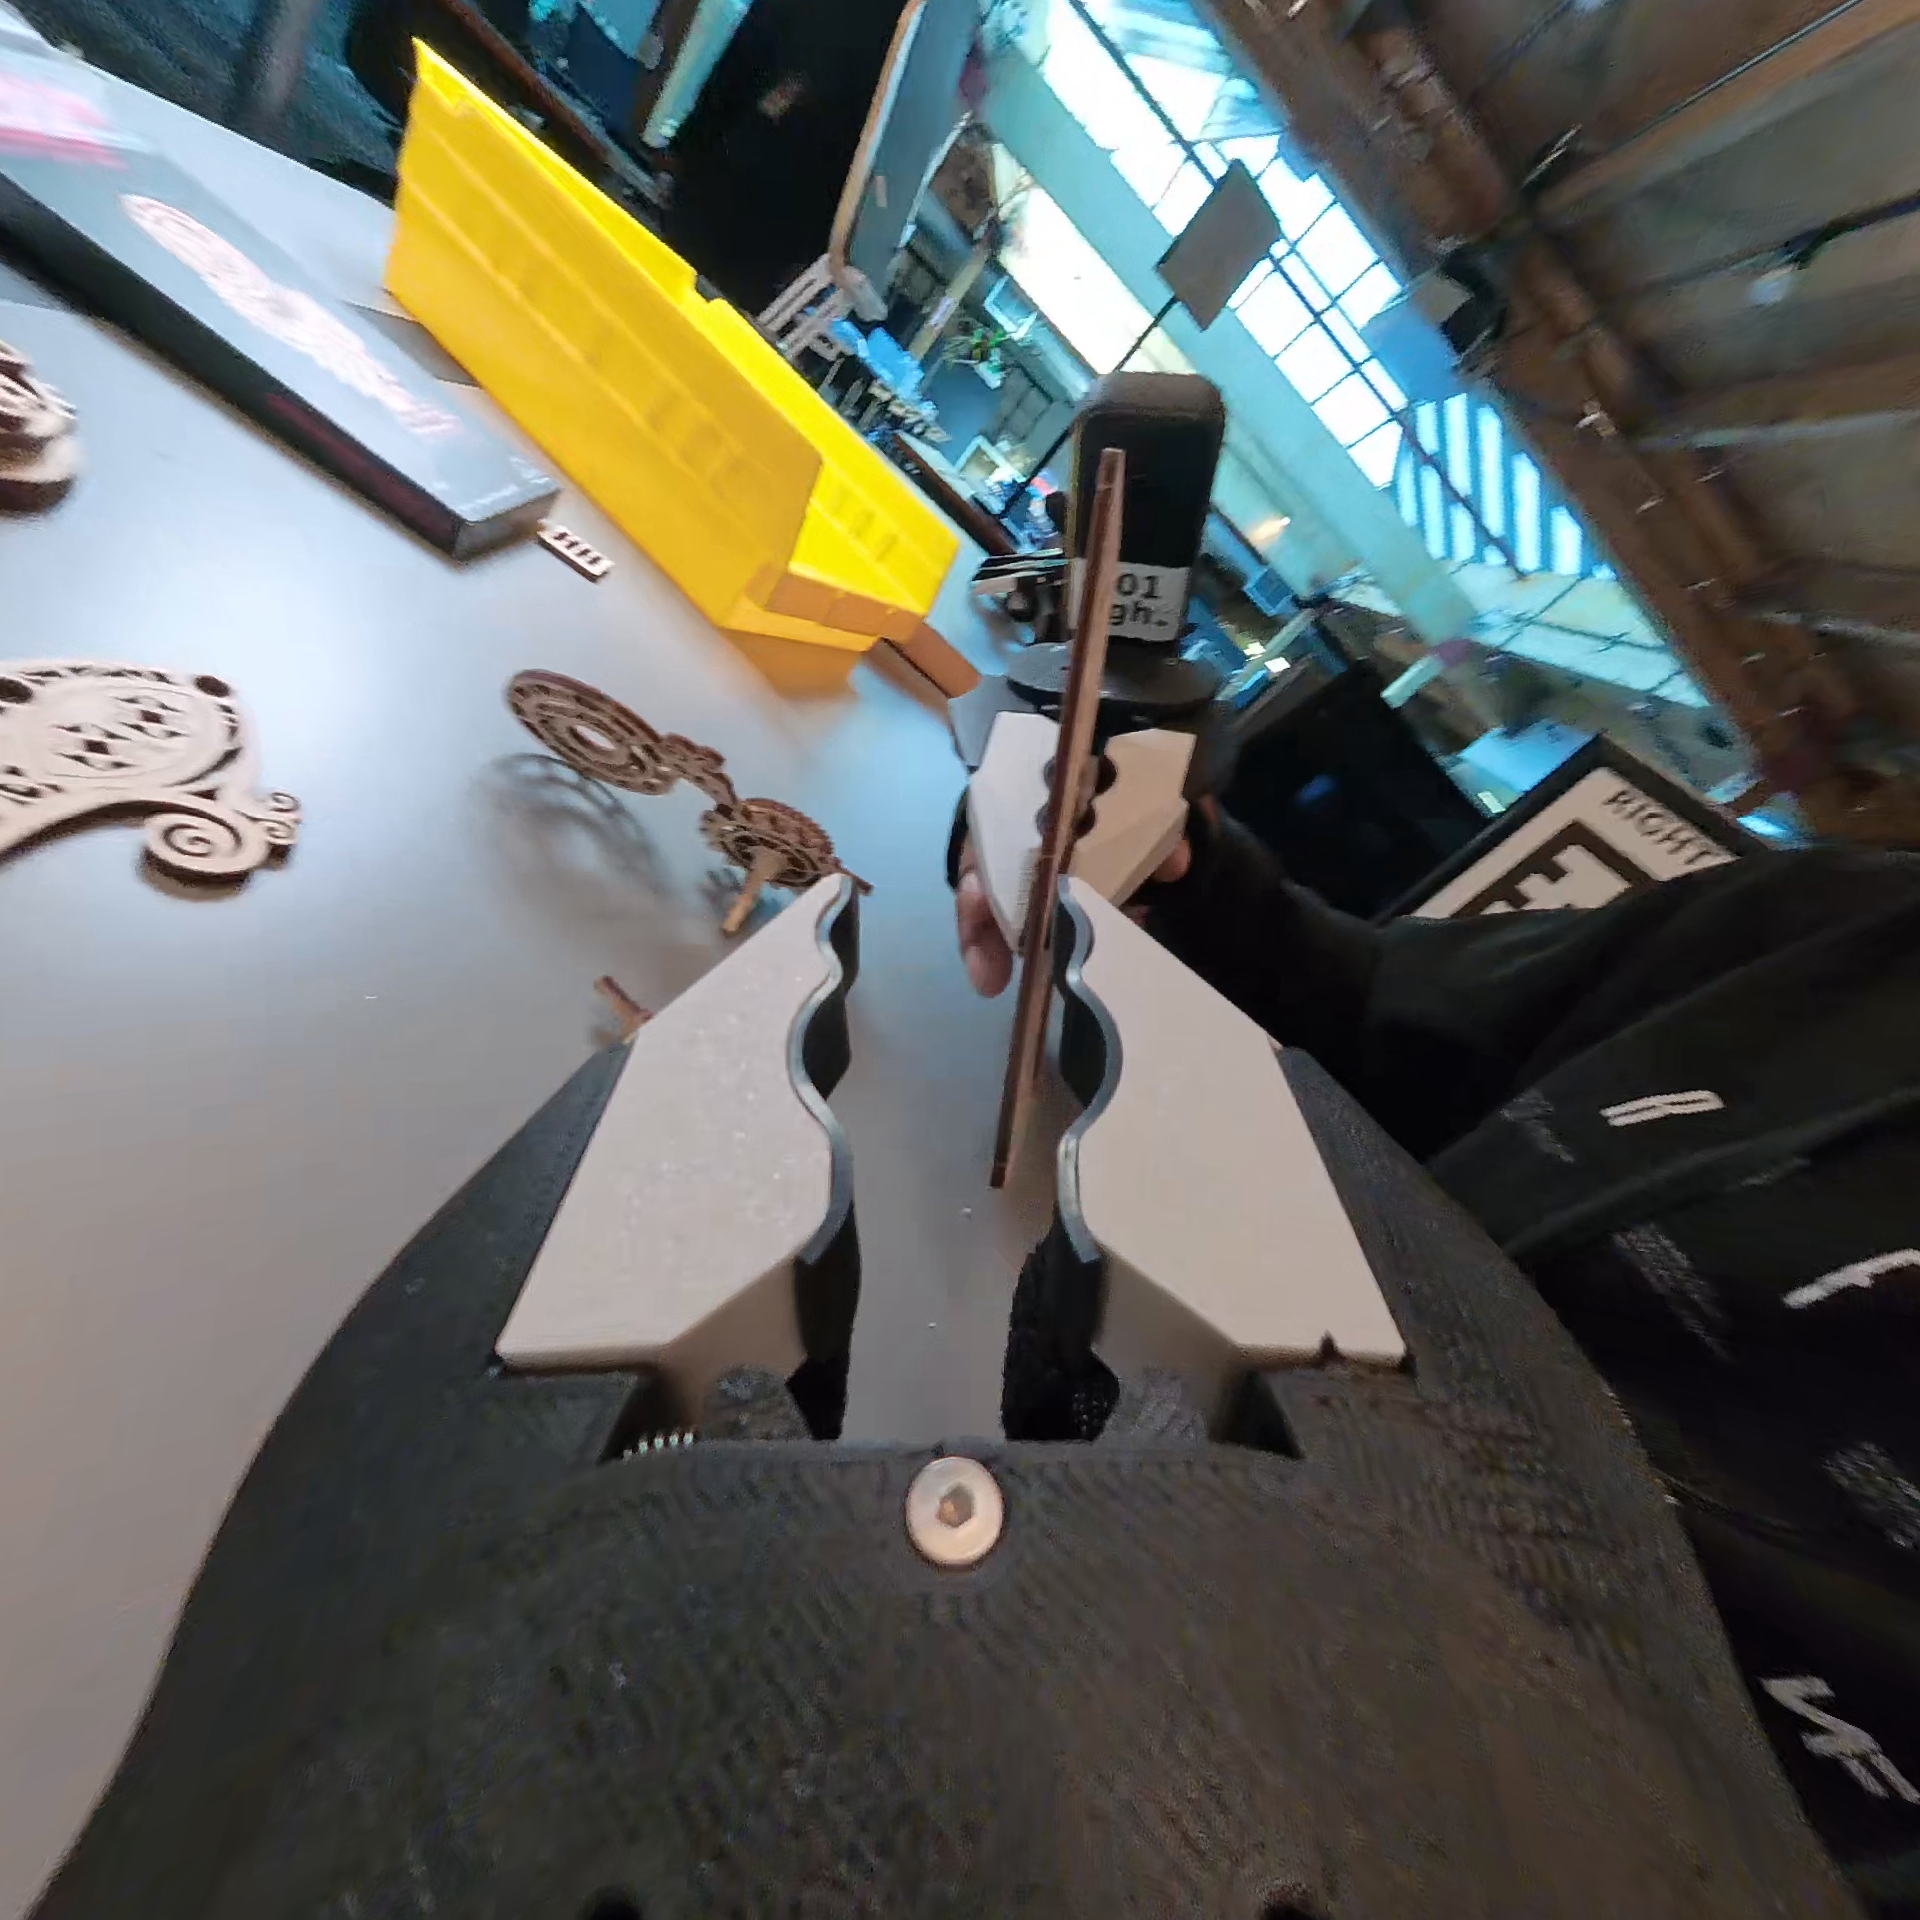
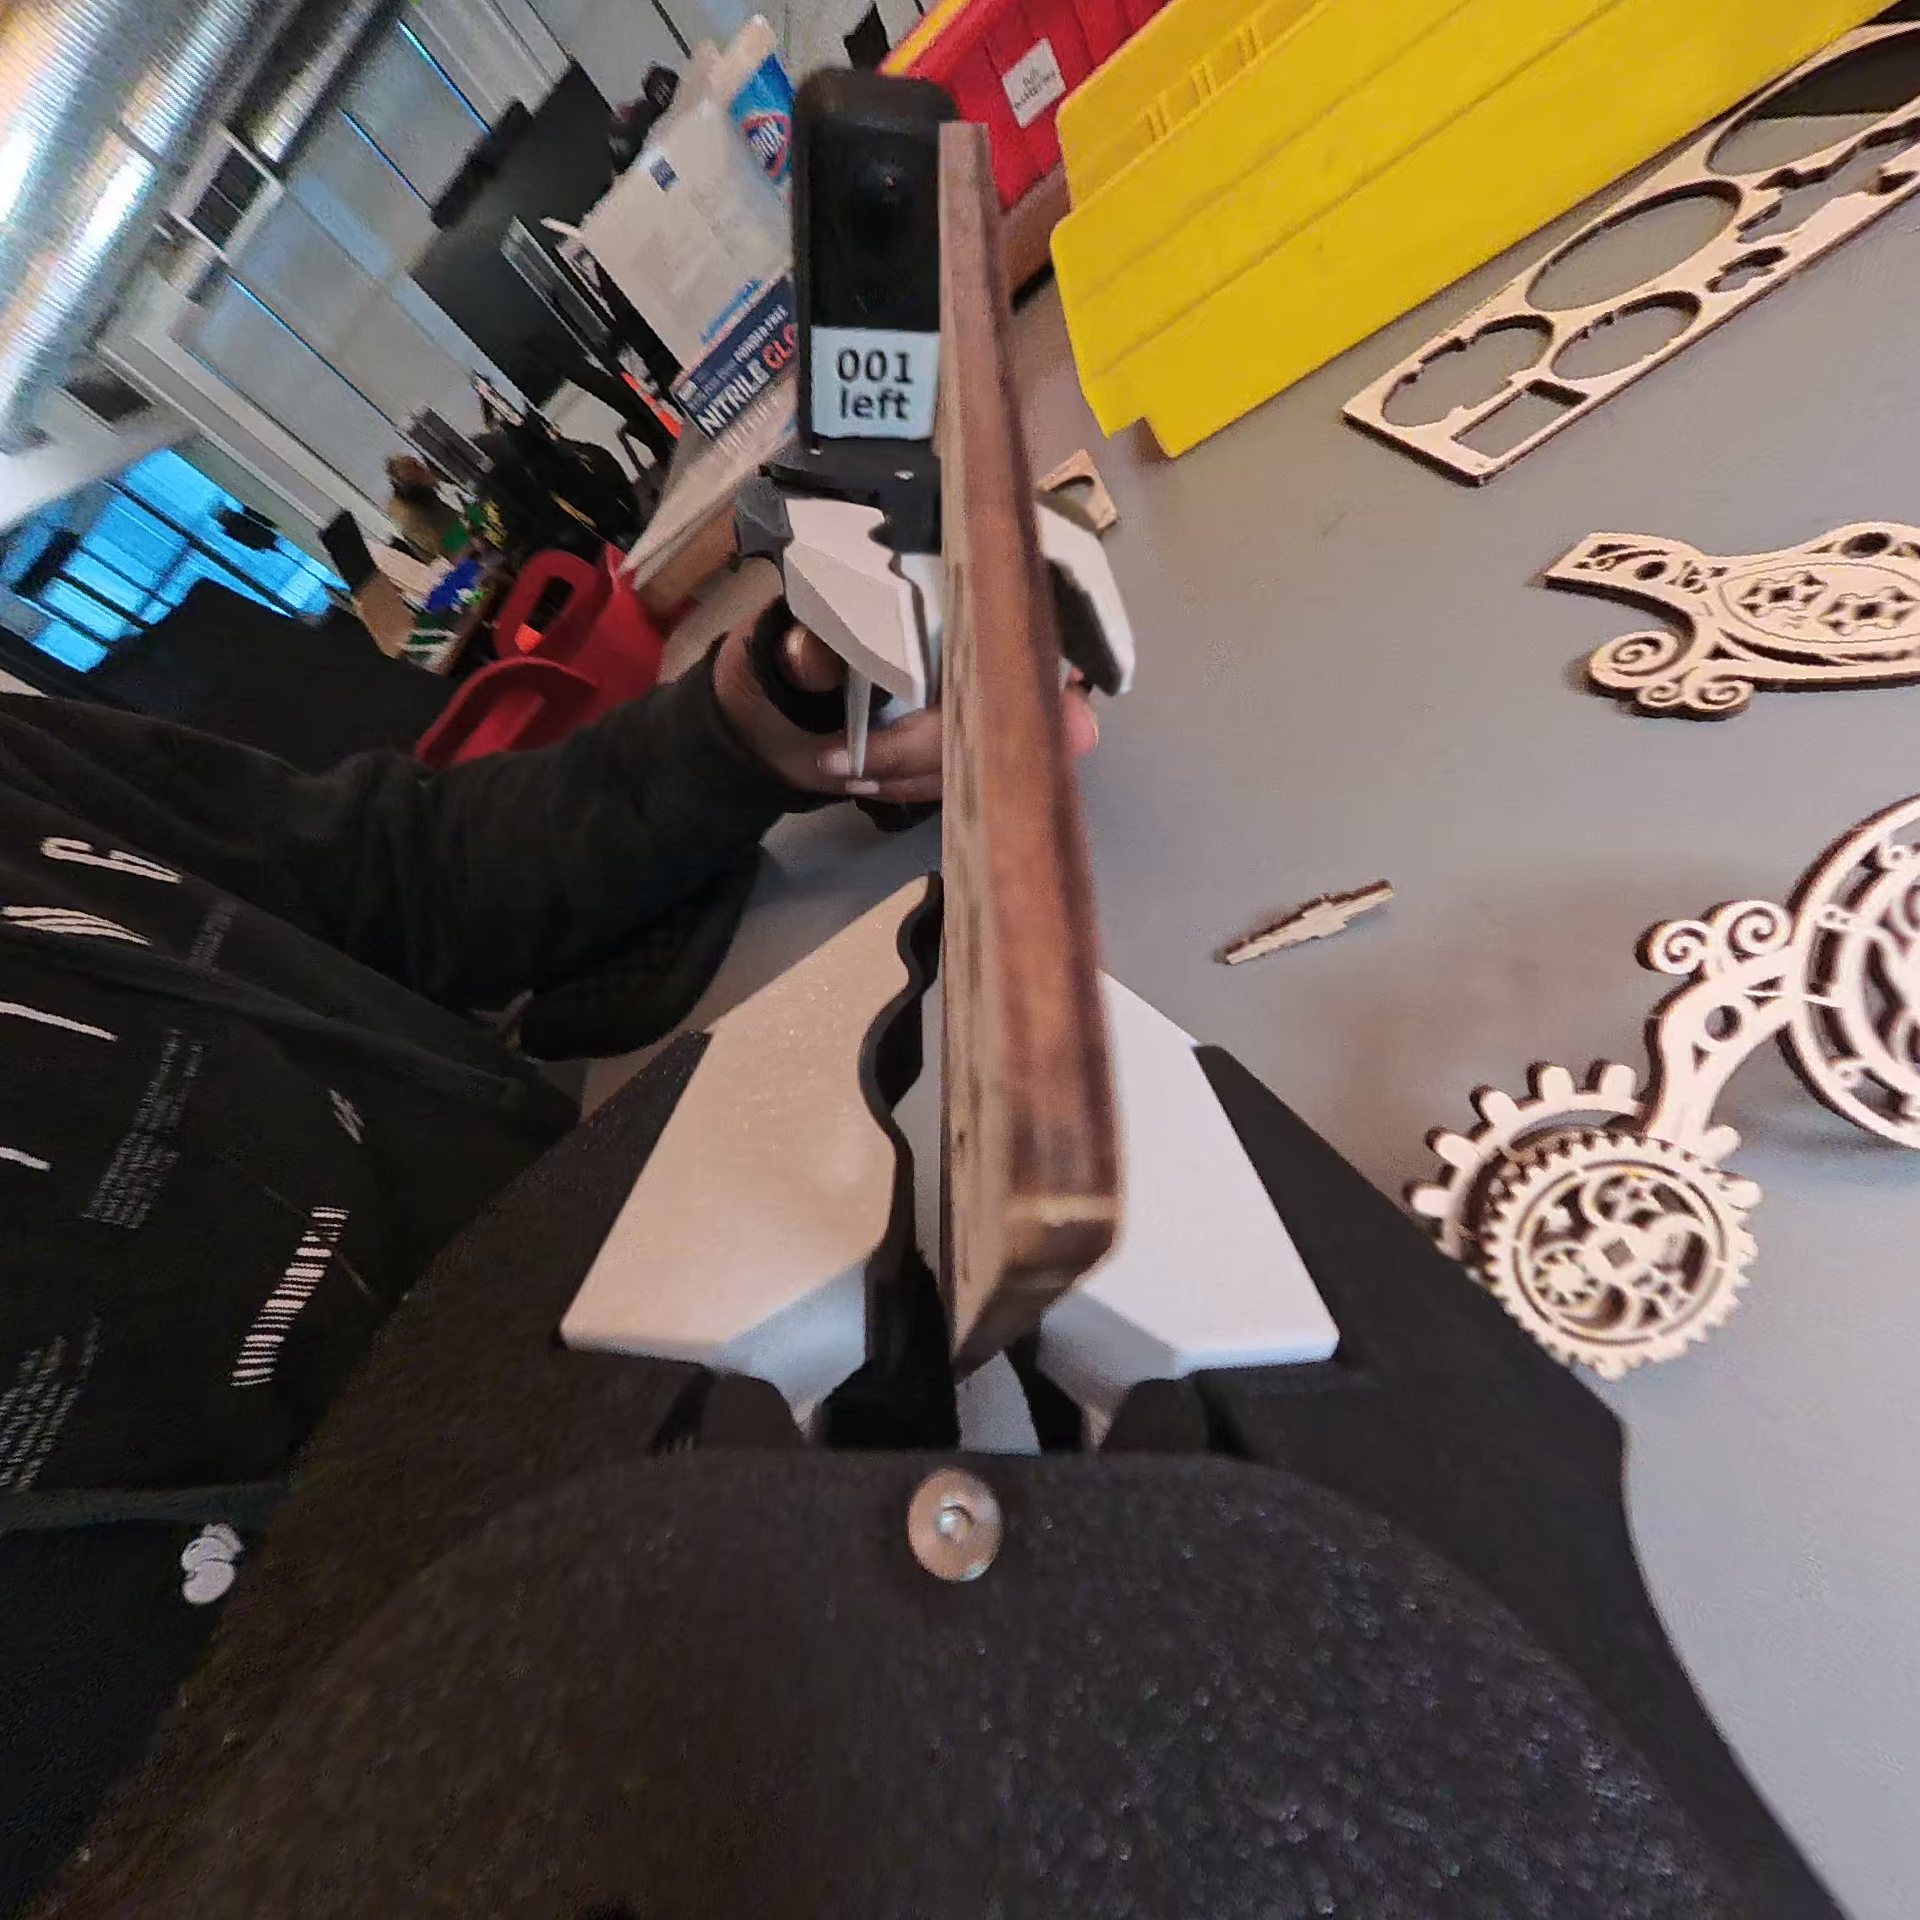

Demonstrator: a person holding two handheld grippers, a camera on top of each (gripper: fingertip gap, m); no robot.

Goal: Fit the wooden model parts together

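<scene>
A thin dark-edged wooden sheet is seen edge-on, held off the grey table. My right gripper is shut on its near end. In the left wrist view the sheet runs between my left gripper's fingers and lies against the right finger; the left finger stands well apart from it, so the gripper is open. The right gripper clamps the sheet's far part there. The left gripper straddles the sheet in the right wrist view. A wooden gear assembly lies on the table.
An ornate scrolled wooden piece, a punched-out sheet frame, a small sliver and small pegs lie on the table. A yellow bin and a dark box stand behind. A person's black sleeve is close. One gripper's finger ends stand about 4 cm off the other's.
</scene>
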